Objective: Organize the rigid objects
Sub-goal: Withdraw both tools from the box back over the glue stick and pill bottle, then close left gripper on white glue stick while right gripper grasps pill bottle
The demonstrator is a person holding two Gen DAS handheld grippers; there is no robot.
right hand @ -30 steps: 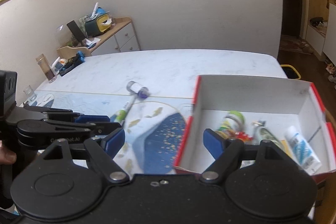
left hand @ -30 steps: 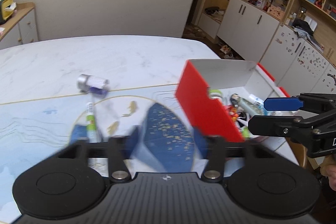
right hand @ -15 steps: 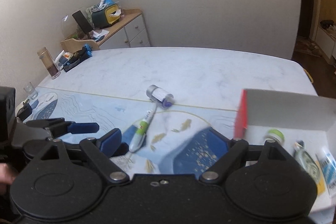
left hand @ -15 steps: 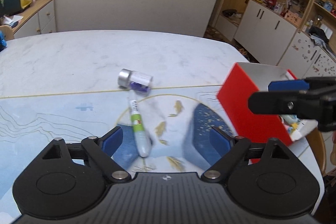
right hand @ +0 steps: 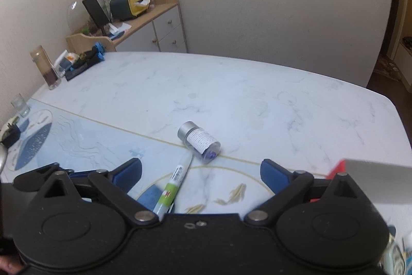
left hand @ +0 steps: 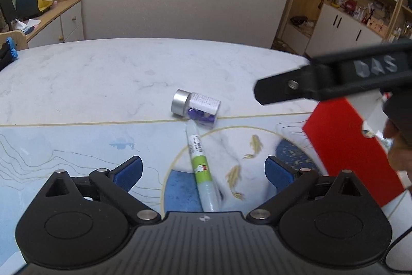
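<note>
Tube (left hand: 202, 166): green-banded, flat on the worktop (left hand: 103, 74), between the spread blue fingers of the left hand-held gripper (left hand: 203, 172). Vial (left hand: 197, 108): silver-capped, on its side, touching the tube's far tip. Right hand-held gripper (right hand: 200, 175): open, empty, above both. Red box (left hand: 347, 146): rightward.

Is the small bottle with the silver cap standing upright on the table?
No, the small bottle lies on its side on the table.
</note>
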